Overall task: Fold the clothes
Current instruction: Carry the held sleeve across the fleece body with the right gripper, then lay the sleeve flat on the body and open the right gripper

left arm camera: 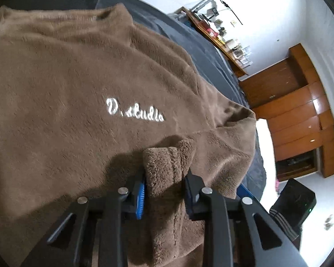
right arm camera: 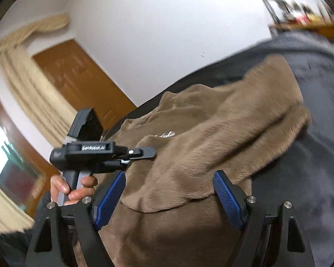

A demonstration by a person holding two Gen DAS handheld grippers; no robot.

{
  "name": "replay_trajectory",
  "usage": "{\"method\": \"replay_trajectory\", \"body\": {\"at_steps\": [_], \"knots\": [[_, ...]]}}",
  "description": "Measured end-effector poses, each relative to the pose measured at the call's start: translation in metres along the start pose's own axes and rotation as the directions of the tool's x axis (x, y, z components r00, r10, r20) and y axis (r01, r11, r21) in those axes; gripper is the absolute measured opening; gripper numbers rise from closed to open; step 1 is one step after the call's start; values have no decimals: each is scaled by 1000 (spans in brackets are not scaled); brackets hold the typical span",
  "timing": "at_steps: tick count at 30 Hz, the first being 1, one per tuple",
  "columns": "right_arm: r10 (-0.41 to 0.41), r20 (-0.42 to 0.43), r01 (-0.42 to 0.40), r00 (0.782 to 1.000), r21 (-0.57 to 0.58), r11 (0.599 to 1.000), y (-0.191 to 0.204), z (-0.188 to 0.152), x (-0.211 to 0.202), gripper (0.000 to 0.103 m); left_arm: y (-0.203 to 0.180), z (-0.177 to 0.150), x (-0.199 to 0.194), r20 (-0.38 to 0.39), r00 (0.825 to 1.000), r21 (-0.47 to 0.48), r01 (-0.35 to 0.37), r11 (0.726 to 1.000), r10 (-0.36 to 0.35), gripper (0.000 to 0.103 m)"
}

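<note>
Across a dark grey bed (left arm camera: 189, 35), a brown fleece sweatshirt (left arm camera: 78, 77) is spread, its chest marked with white script lettering (left arm camera: 134, 111) (not legible in full). At 6 o'clock in the left wrist view, a bunched fold of the fleece, seemingly a cuff or sleeve end (left arm camera: 167, 166), is clamped in the left gripper (left arm camera: 165, 184), whose blue pads are pressed narrowly against both sides of it. A wooden wardrobe (left arm camera: 300, 120) is seen toward 3 o'clock, and a cluttered shelf (left arm camera: 222, 37) toward 1 o'clock.

In the right wrist view, the right gripper (right arm camera: 169, 189) is held wide, with a folded-over flap of the sweatshirt (right arm camera: 222, 133) lying between and beyond its fingers; no pad is seen pressing on the cloth. At 9 o'clock the left gripper (right arm camera: 142, 152) is seen from the side, its handle grasped by a hand (right arm camera: 71, 189). Beige curtains (right arm camera: 26, 84) and a wooden door (right arm camera: 82, 77) are blurred toward 10 o'clock.
</note>
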State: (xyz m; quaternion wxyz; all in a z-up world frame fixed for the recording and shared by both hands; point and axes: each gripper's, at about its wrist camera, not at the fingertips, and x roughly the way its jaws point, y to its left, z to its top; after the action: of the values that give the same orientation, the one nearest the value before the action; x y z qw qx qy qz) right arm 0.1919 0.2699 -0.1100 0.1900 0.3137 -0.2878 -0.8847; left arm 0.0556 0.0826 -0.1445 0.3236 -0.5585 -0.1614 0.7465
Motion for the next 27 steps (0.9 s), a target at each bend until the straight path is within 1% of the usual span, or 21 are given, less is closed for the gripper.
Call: {"method": "replay_trajectory", "body": {"at_steps": [3, 6, 8, 11, 14, 16, 19, 22, 24, 25, 26, 27], "knots": [[-12, 22, 12, 1000, 6, 1000, 0, -1, -4, 83, -9, 11, -27, 88, 996, 15, -9, 1000, 8, 29], [-33, 15, 33, 999, -16, 999, 5, -1, -1, 83, -12, 25, -63, 185, 983, 16, -1, 1000, -2, 29], [-43, 6, 44, 999, -29, 999, 8, 0, 1, 83, -9, 33, -94, 253, 968, 5, -4, 1000, 3, 29], [-57, -5, 57, 998, -34, 998, 10, 0, 2, 83, 4, 39, -142, 351, 936, -19, -11, 1000, 17, 29], [-70, -15, 69, 997, -34, 997, 11, 0, 2, 83, 33, 38, -187, 405, 911, -75, -50, 996, 76, 29], [-80, -23, 79, 996, -39, 996, 12, 1, 4, 83, 55, 34, -209, 410, 903, -120, -83, 989, 125, 29], [-108, -42, 106, 993, -65, 992, 17, 1, 9, 83, 87, 27, -221, 383, 902, -187, -136, 973, 199, 30], [-162, -61, 155, 985, -110, 982, 25, 4, 15, 83, 115, 23, -214, 316, 911, -232, -196, 953, 264, 31], [-207, -64, 196, 976, -147, 970, 33, 11, 19, 83, 130, 21, -201, 266, 918, -245, -231, 942, 294, 36], [-228, -63, 215, 972, -168, 962, 39, 14, 20, 83, 139, 20, -194, 239, 920, -251, -249, 935, 310, 45], [-256, -64, 240, 965, -191, 952, 45, 18, 22, 83, 146, 19, -186, 212, 922, -256, -267, 929, 323, 55], [-283, -62, 264, 957, -213, 941, 53, 20, 23, 83, 149, 17, -176, 187, 925, -258, -278, 925, 330, 59]]}}
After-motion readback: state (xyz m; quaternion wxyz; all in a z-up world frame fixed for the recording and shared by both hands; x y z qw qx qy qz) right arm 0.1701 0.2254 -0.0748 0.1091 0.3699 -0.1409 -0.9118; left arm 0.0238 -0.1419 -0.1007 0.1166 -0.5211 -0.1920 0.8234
